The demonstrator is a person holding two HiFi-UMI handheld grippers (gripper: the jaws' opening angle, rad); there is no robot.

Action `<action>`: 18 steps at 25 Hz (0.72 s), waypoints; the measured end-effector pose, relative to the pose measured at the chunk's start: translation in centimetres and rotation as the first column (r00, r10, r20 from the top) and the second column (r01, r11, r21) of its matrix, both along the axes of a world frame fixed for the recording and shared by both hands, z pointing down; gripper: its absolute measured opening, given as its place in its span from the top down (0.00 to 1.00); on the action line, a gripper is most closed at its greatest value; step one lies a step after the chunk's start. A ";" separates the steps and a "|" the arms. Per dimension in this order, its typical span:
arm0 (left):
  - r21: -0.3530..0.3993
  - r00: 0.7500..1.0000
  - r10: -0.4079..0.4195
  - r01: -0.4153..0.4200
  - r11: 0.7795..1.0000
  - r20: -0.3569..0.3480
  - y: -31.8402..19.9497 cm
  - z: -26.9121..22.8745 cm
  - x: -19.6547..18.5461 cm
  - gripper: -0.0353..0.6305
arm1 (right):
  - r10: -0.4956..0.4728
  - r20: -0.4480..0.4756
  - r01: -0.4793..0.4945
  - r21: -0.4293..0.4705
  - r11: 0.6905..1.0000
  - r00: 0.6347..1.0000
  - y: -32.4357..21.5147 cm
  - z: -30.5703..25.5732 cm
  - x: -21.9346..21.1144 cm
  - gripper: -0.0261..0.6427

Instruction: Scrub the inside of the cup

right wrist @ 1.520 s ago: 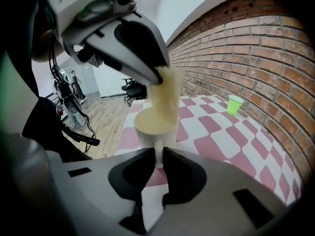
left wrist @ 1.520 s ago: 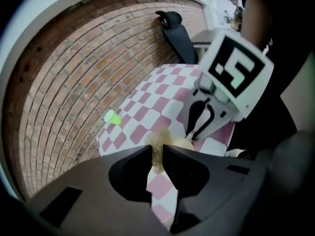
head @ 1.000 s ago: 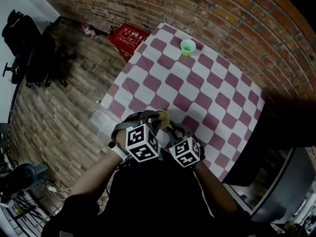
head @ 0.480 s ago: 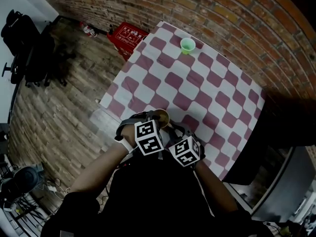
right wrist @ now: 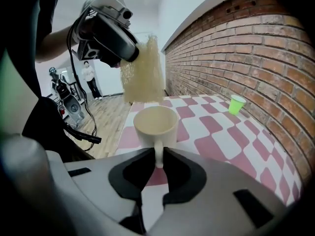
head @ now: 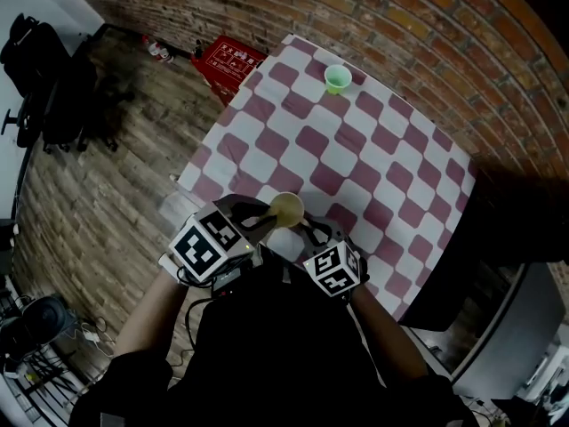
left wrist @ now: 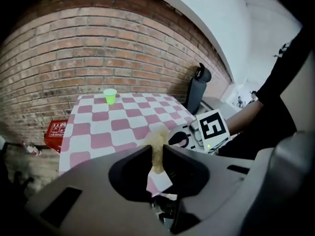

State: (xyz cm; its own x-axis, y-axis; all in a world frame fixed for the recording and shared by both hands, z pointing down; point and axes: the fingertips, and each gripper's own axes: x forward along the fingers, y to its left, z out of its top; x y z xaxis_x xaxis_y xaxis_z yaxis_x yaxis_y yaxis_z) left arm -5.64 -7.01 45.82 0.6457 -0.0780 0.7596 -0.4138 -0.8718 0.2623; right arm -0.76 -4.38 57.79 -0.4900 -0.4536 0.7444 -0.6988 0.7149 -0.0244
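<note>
At the counter's [head: 356, 149] near edge, right tongs [right wrist: 158, 155] clench the handle of the cream cup [right wrist: 155, 123]; left tongs [left wrist: 156, 150] grip a sponge [right wrist: 142, 77] just above. A green cup [head: 338, 79] stands at the far edge.

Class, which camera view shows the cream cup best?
The right gripper view: the cup faces the camera whole, handle pinched by the right gripper. The head view shows only a pale patch; the left gripper view, nothing clear.
</note>
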 end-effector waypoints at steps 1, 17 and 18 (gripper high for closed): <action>0.007 0.999 -0.033 0.034 0.999 -0.020 -0.2 -0.6 -0.4 0.84 | 0.002 0.006 -0.002 -0.001 1.000 1.000 0.0 0.0 0.0 0.86; 0.199 0.910 -0.321 0.377 0.905 -0.264 -2.6 -6.4 -1.8 0.84 | 0.175 0.186 -0.203 0.144 0.969 0.967 -1.0 -9.8 4.8 0.86; 0.197 0.897 -0.330 0.394 0.898 -0.293 -2.6 -6.8 -1.8 0.84 | 0.199 0.214 -0.234 0.150 0.961 0.956 -1.4 -10.9 5.5 0.86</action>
State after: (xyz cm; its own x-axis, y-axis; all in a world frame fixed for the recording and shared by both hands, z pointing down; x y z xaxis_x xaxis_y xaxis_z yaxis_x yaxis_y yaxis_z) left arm -7.39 -9.57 39.02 0.6989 -0.5052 0.5062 -0.6633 -0.7226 0.1946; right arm 4.78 -5.73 46.93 -0.4934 -0.6775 0.5455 -0.8311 0.5523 -0.0658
